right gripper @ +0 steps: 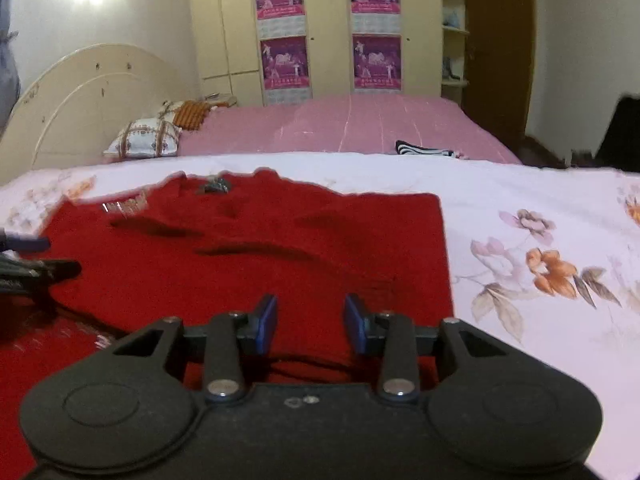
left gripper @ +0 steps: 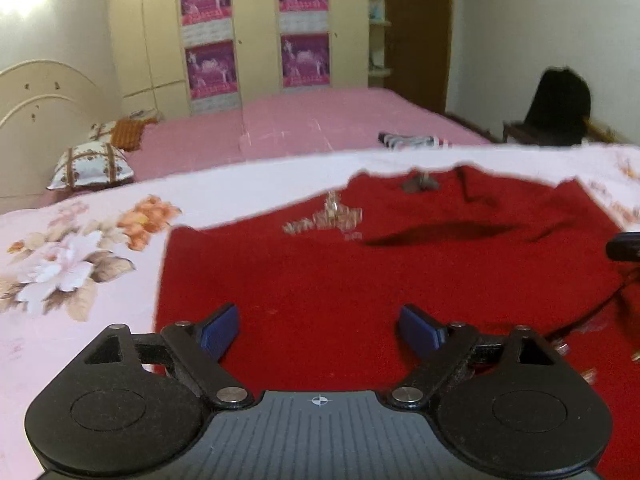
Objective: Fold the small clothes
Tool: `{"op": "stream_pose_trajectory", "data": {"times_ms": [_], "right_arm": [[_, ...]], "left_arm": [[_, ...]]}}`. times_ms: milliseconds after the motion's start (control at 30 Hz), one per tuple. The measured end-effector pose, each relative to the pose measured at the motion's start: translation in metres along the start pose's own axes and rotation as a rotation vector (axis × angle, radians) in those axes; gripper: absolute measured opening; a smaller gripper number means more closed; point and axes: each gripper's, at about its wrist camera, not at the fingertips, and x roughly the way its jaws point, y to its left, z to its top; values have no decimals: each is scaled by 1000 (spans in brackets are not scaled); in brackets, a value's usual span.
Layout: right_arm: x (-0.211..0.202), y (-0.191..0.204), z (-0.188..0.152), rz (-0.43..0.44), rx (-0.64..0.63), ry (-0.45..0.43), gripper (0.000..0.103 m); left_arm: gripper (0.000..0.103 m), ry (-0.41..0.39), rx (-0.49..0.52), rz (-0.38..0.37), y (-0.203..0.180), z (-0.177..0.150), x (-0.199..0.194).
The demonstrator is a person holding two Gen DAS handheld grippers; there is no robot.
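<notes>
Red garment (left gripper: pixel 360 280) lies flat mid-frame on floral sheet (left gripper: pixel 80 260); left claw (left gripper: pixel 319 330) wide, right claw (right gripper: pixel 311 322) narrower, both empty.

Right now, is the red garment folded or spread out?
Folded at least once: the red garment lies as a flat rectangle with straight side edges, no sleeves showing, on the floral sheet.

Red garment (right gripper: pixel 248 264) on floral sheet (right gripper: pixel 540 280), right gripper (right gripper: pixel 311 322) above (jaws apart, empty)

Red garment (left gripper: pixel 360 280) flat on floral sheet (left gripper: pixel 80 260)
</notes>
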Motion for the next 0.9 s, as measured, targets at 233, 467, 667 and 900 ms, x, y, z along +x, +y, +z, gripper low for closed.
{"op": "stream_pose_trajectory", "data": {"times_ms": [233, 467, 667, 900], "right_arm": [[-59, -48, -21, 86, 124, -31, 39], [-108, -101, -79, 159, 307, 80, 41], [-145, -106, -111, 225, 426, 144, 41], [-190, -85, -154, 251, 520, 218, 40]], "left_arm": [[87, 25, -116, 48, 31, -46, -82], [86, 149, -256, 52, 44, -115, -157], [75, 216, -388, -116, 43, -148, -197], [65, 239, -506, -275, 56, -189, -226]]}}
